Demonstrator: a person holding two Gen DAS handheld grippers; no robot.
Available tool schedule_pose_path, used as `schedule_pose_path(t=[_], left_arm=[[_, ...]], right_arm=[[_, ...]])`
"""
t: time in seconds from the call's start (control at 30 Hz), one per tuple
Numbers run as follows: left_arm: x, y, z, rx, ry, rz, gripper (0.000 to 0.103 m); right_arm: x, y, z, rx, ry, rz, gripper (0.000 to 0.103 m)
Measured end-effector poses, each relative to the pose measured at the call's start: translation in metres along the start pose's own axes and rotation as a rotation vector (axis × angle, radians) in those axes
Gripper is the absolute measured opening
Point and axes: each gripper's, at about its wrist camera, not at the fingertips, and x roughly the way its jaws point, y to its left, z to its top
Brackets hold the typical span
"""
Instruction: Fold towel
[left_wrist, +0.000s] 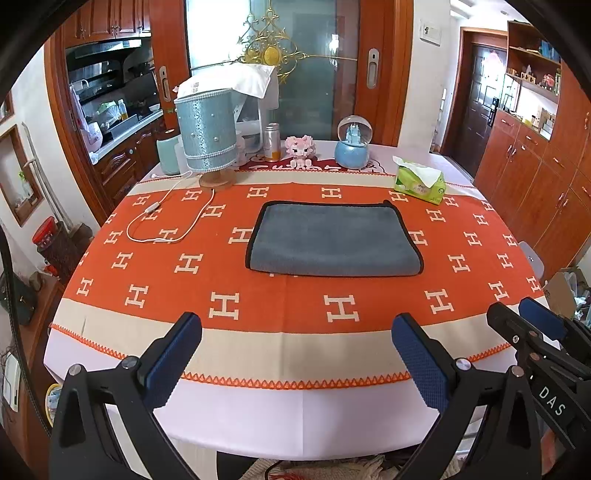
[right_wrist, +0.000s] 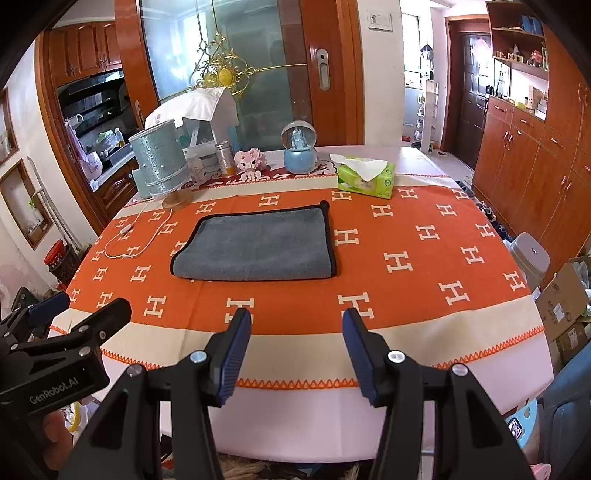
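A grey towel (left_wrist: 334, 240) with black edging lies folded flat in the middle of the orange patterned tablecloth (left_wrist: 280, 306); it also shows in the right wrist view (right_wrist: 255, 245). My left gripper (left_wrist: 295, 325) is open and empty, held above the table's near edge, well short of the towel. My right gripper (right_wrist: 297, 319) is open and empty too, near the front edge and to the right of the left one. The right gripper shows at the right of the left wrist view (left_wrist: 524, 317). The left gripper shows at the left of the right wrist view (right_wrist: 79, 306).
At the back of the table stand a blue lamp (left_wrist: 207, 136) with a white cord (left_wrist: 162, 225), a can (left_wrist: 272, 142), a pink toy (left_wrist: 300, 147), a snow globe (left_wrist: 352, 142) and a green tissue pack (left_wrist: 419, 182). Cabinets line the right wall.
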Motion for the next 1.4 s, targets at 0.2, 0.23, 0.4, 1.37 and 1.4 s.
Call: schedule_pose_path(t=[0.2, 0.23, 0.4, 1.37, 1.4], left_arm=[[0.000, 0.000, 0.000, 0.000, 0.002, 0.001, 0.102], [0.000, 0.000, 0.000, 0.000, 0.001, 0.000, 0.102], [0.000, 0.000, 0.000, -0.002, 0.002, 0.001, 0.102], [-0.001, 0.000, 0.001, -0.004, 0.005, 0.001, 0.102], [-0.002, -0.001, 0.002, -0.004, 0.005, 0.000, 0.102]], right_arm=[[0.000, 0.000, 0.000, 0.003, 0.004, 0.002, 0.052], [0.000, 0.000, -0.001, 0.005, 0.005, 0.002, 0.052], [0.000, 0.000, -0.001, 0.003, 0.006, 0.003, 0.052], [0.013, 0.003, -0.005, 0.005, 0.040, 0.009, 0.052], [0.014, 0.003, -0.005, 0.005, 0.041, 0.010, 0.052]])
